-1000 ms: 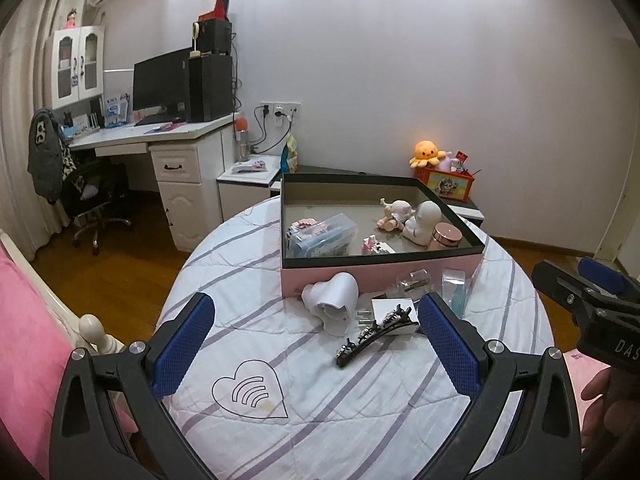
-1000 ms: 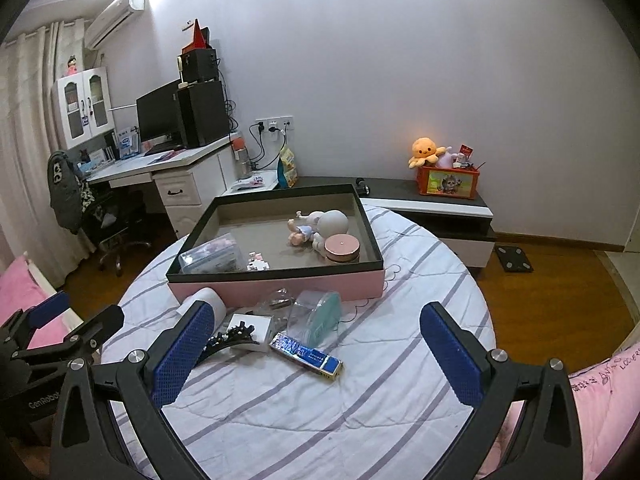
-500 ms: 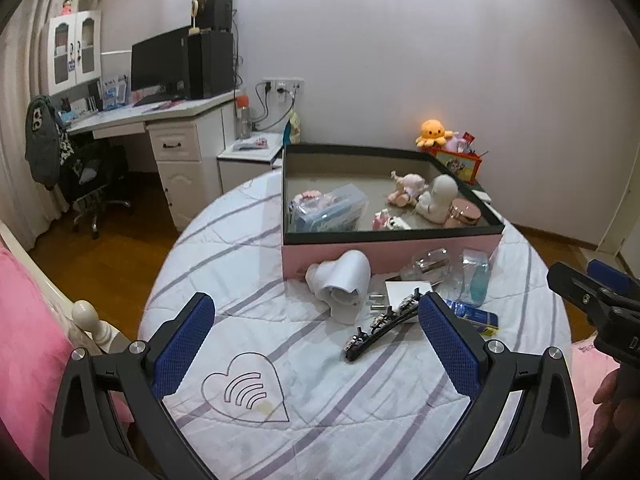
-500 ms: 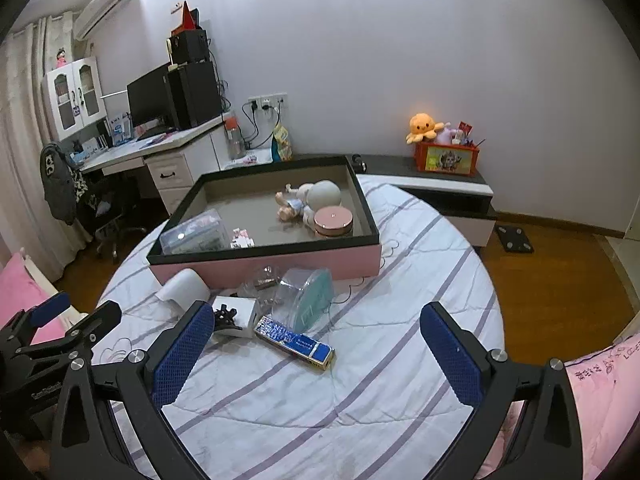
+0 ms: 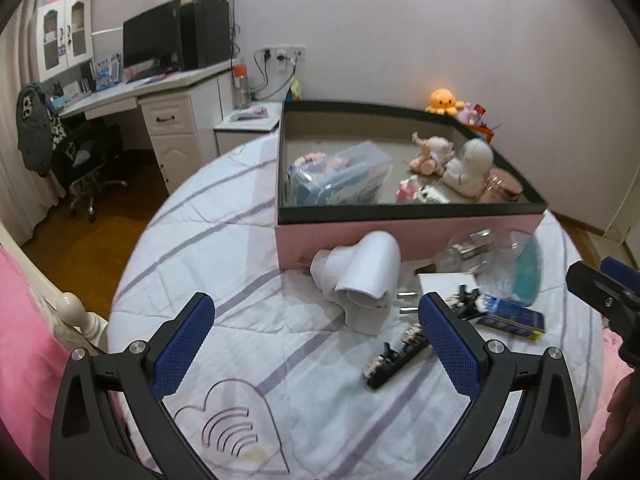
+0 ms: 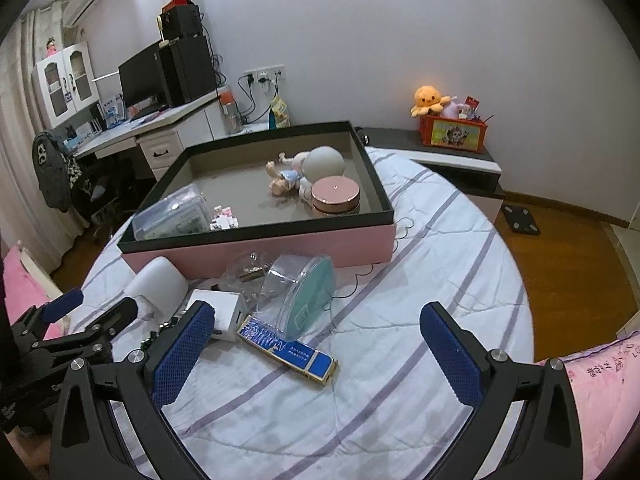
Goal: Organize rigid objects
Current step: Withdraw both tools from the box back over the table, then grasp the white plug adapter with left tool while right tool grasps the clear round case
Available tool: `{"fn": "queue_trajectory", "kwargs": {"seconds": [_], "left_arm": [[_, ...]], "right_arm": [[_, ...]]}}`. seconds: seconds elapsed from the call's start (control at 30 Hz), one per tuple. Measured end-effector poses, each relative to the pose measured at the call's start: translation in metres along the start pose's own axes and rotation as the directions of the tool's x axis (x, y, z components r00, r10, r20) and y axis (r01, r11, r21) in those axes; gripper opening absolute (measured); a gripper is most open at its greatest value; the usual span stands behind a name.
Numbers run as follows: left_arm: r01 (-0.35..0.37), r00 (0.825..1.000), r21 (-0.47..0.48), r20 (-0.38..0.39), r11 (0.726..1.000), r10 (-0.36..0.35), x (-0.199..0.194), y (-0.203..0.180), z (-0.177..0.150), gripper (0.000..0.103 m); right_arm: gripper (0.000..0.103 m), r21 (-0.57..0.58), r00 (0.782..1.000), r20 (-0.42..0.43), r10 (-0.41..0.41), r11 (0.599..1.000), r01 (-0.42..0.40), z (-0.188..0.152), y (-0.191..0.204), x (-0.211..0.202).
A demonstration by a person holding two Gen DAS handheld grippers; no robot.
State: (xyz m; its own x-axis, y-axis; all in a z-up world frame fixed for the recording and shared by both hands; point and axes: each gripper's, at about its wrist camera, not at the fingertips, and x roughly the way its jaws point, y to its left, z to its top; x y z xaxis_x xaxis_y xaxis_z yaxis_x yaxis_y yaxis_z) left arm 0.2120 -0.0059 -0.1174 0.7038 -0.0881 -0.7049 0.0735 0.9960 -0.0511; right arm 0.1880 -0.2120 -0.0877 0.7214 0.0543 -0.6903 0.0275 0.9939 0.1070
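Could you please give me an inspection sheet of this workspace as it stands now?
Surface: round table, striped white cover.
Job's things: pink box holds doll, compact, clear case; outside it lie dryer, hair clip, blue bar, clear tub, white cube.
Clutter: nothing seen.
Grippers: left tongs and right tongs open, empty.
Cables: thin wire by box.
Surroundings: desk, monitor, octopus.
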Motion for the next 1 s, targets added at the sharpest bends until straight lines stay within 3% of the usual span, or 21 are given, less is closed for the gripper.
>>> {"fn": "queue_trajectory", "kwargs": {"seconds": [0.53, 0.7, 0.77, 1.0], "left_arm": [[0.062, 0.993, -0.106, -0.098, 0.992, -0.072, 0.055, 0.006, 0.009, 0.102], [0.100, 0.989, -0.124, -0.094, 0.987, -0.112, 0.055, 0.010, 0.009, 0.083], [0.099, 0.989, -0.129, -0.095, 0.987, -0.112, 0.055, 0.010, 0.010, 0.076], [0.086, 0.991, -0.114, -0.095, 0.990, -0.096, 0.057, 0.005, 0.011, 0.074]], "right_arm": [[0.099, -0.001, 0.994, -0.093, 0.053, 0.999, -0.053, 0.004, 0.001, 0.058], [0.088, 0.005, 0.992, -0.110, 0.060, 0.998, -0.060, 0.002, -0.004, 0.064], [0.080, 0.013, 0.991, -0.120, 0.067, 0.998, -0.066, 0.002, -0.007, 0.067], [0.074, 0.018, 0.985, -0.151, 0.087, 0.996, -0.085, 0.000, -0.008, 0.083]]}}
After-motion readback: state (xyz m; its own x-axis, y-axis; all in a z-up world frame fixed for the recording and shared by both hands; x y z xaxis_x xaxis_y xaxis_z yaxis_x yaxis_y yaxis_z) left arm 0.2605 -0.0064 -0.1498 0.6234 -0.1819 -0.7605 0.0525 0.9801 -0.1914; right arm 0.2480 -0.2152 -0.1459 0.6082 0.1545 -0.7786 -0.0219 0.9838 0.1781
